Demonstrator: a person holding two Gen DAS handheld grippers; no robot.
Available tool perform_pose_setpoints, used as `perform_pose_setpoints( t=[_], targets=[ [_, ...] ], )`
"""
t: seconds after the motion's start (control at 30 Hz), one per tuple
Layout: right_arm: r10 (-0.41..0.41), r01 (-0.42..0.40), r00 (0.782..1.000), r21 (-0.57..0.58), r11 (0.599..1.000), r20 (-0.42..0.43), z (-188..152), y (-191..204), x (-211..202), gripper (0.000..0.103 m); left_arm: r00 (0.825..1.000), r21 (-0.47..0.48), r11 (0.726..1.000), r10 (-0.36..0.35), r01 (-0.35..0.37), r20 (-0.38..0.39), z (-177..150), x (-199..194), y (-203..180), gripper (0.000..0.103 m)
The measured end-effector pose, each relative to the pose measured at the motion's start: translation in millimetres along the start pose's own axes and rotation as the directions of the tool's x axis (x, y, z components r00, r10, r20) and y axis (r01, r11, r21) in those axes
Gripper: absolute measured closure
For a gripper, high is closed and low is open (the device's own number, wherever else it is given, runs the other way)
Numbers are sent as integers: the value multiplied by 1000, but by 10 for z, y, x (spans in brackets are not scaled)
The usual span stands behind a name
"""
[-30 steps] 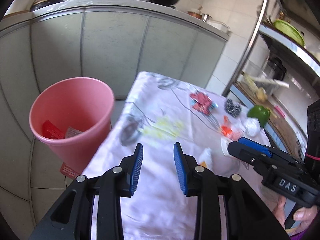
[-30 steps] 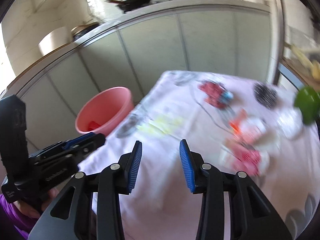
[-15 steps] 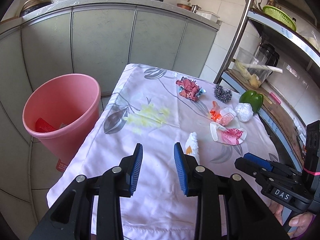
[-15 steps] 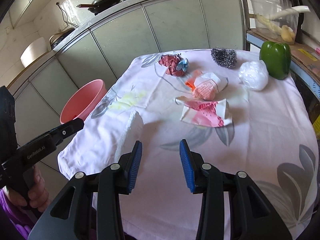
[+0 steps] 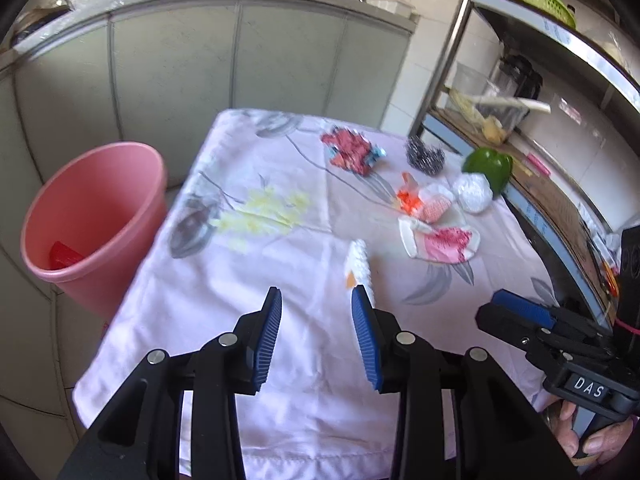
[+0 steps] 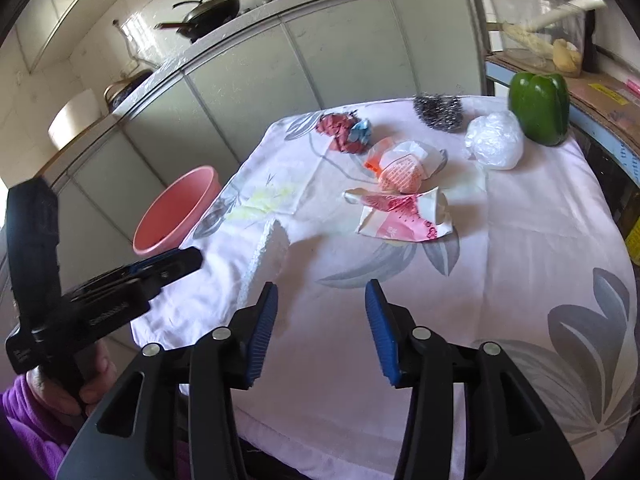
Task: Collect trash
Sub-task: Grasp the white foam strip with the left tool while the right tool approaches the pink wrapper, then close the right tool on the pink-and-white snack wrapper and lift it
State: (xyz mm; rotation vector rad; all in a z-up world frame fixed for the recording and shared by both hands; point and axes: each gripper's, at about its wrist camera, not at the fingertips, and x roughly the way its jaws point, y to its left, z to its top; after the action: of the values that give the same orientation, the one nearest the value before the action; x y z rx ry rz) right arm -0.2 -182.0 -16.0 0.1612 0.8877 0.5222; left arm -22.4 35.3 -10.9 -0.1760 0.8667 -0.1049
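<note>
The desk [image 5: 280,420] with its pale lilac flowered cloth is the landmark here. Left of the desk, on the floor and against its edge, stands a pink bin [image 5: 92,216] with something red at its bottom.

On the desk's far right corner sits a green bell pepper [image 6: 539,108]; just beside it, toward the desk's middle, lies a balled white plastic bag [image 6: 494,141], and behind that a steel wool scourer [image 6: 438,112]. Near the desk's far edge is a crumpled red wrapper with a blue scrap [image 6: 343,132]. Around the desk's centre lie two more pieces of trash — an orange-and-white wrapper [image 6: 400,166] and, just nearer, a torn pink-and-white packet [image 6: 400,216]. Toward the desk's left side, nearer the front, a piece of white foam [image 6: 266,256] stands tilted on edge.

Both claws hang over the desk's near edge, pointing down and forward. The left claw [image 5: 316,336] has just been opening; its blue pads stand apart with nothing between them, released, and the white foam lies just beyond its right pad. The right claw [image 6: 322,326] has likewise just been opening — released, only bare cloth in the gap, with the foam just ahead of its left pad. Each claw shows in the other's view, held by a hand at the desk's front.
</note>
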Motion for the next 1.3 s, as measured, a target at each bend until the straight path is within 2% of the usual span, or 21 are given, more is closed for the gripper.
perform_pose_setpoints(
  t=[0.1, 0.17, 0.37, 0.47, 0.6, 0.67, 0.73, 0.8, 1.03, 1.17, 1.27, 1.3],
  targets=[
    [-19, 19, 1000, 9, 1000, -9, 22, -52, 38, 57, 996, 2, 997, -74, 74, -41, 1, 98, -17, 66],
    [-30, 30, 999, 31, 999, -17, 37, -130, 71, 57, 993, 15, 995, -95, 97, -67, -1, 159, -51, 60],
    [-57, 58, 998, 30, 998, -16, 79, -293, 123, 57, 985, 64, 991, -112, 121, -131, 23, 329, -206, 56],
    [-68, 68, 998, 3, 998, -13, 146, -345, 145, 47, 984, 70, 992, -91, 103, -156, 44, 445, -256, 57],
    [-88, 87, 996, -20, 996, -14, 239, -448, 190, 40, 981, 73, 994, -65, 79, -181, 60, 547, -297, 63],
    [-99, 99, 995, -21, 995, -17, 286, -502, 224, 40, 979, 62, 995, -64, 78, -191, 61, 577, -282, 66],
    [-107, 107, 994, -30, 994, -15, 346, -541, 266, 40, 978, 57, 996, -63, 75, -197, 61, 594, -263, 74],
    [-116, 116, 993, -50, 992, -10, 404, -546, 312, 40, 978, 48, 996, -61, 72, -201, 60, 606, -241, 89],
    [-176, 171, 984, -171, 970, -16, 514, -504, 533, 40, 982, 36, 996, -71, 78, -175, 83, 557, -196, 92],
    [-208, 197, 977, -189, 962, -42, 545, -573, 667, 40, 983, 31, 996, -75, 81, -165, 82, 527, -165, 92],
    [-202, 189, 978, -191, 963, -55, 546, -600, 714, 41, 985, 23, 996, -82, 87, -154, 89, 498, -135, 92],
    [-199, 186, 979, -186, 965, -55, 540, -603, 713, 44, 985, 21, 996, -83, 87, -151, 91, 490, -129, 92]
  ],
)
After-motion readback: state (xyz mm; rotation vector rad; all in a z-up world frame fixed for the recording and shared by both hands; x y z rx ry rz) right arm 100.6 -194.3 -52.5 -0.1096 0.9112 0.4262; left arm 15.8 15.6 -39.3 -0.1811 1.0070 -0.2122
